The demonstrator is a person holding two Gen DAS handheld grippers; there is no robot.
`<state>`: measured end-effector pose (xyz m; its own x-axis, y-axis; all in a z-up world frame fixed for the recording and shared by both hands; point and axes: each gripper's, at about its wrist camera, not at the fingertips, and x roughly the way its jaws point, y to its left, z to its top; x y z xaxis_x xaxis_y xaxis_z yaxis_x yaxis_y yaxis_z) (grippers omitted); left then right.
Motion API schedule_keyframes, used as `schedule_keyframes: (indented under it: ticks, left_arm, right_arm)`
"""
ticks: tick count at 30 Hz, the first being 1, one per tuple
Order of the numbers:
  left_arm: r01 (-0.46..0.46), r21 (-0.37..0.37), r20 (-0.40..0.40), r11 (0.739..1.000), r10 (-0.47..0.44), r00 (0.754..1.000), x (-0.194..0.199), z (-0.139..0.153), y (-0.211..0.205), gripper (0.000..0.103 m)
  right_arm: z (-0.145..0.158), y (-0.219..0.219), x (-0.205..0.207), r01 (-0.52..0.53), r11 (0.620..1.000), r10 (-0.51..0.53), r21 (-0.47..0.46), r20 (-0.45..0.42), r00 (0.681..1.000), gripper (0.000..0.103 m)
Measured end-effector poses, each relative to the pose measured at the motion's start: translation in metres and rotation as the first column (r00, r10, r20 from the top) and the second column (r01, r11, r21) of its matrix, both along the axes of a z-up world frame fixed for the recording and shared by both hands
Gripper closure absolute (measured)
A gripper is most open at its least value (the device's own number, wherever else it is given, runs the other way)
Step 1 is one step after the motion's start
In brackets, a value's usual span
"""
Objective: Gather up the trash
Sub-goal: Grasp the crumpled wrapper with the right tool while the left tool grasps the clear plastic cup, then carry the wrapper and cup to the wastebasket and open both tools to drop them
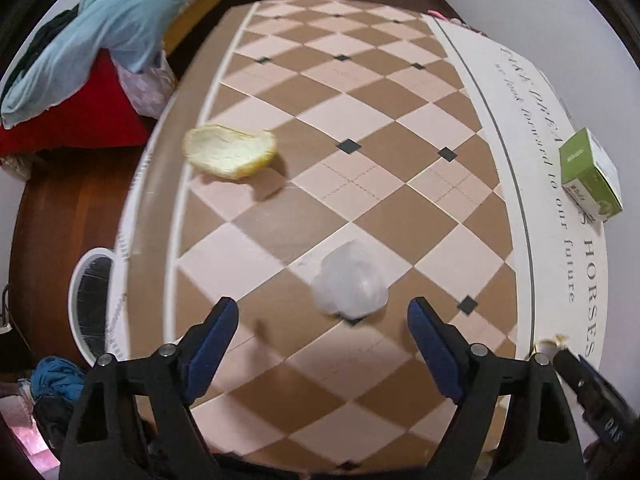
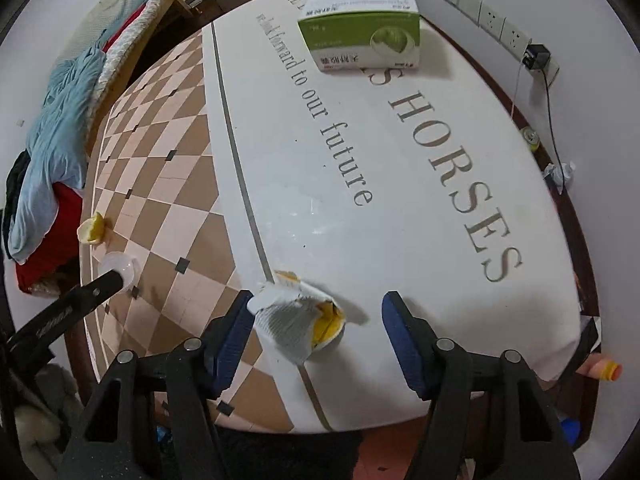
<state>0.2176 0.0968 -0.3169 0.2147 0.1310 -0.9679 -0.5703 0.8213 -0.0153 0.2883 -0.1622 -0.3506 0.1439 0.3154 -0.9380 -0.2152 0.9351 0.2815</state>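
A crumpled clear plastic wad [image 1: 351,280] lies on the checkered part of the table, just ahead of my open left gripper [image 1: 322,310] and slightly right of its centre. A yellow fruit peel [image 1: 230,151] sits farther off to the left near the table edge. In the right wrist view, a torn white and yellow wrapper [image 2: 298,318] lies between the blue pads of my open right gripper [image 2: 318,310], close to the left pad [image 2: 236,332]. The plastic wad [image 2: 120,266] and the peel [image 2: 91,229] show at the far left there, beside the left gripper's finger.
A green and white box [image 2: 362,26] stands on the white lettered part of the table [image 2: 420,220]. A white-rimmed bin [image 1: 90,300] sits on the floor left of the table. Clothes are piled on a bed [image 1: 80,60] beyond. Wall sockets and a cable [image 2: 536,60] lie to the right.
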Motion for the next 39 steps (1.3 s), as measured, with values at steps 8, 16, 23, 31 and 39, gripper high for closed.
schedule_keyframes:
  ticks: [8,16,23,31,39]
  left_arm:
    - [0.023,-0.006,-0.008,1.000,-0.023,1.000,0.023,-0.016,-0.008,0.063]
    - [0.041,0.037,0.009,0.998,-0.041,0.999,0.018,-0.010,-0.015,0.063]
    - [0.050,0.067,0.028,0.997,-0.052,0.998,0.017,0.002,-0.014,0.063]
    - [0.047,0.110,0.070,0.993,-0.054,0.996,0.006,0.028,-0.011,0.063]
    - [0.013,0.130,0.140,0.991,-0.031,0.990,-0.020,0.065,-0.002,0.063]
  right_arm:
    - [-0.004,0.012,0.003,-0.025,0.999,0.025,0.020,-0.001,1.000,0.061]
    - [-0.007,0.013,0.001,-0.034,0.999,0.034,0.022,-0.004,0.999,0.083]
    - [0.006,0.014,0.002,-0.043,0.998,0.042,0.038,0.026,0.999,0.092]
    - [0.029,0.015,-0.002,-0.055,0.997,0.050,0.061,0.078,0.996,0.097]
    - [0.065,0.024,-0.009,-0.099,0.991,0.086,0.087,0.136,0.987,0.097]
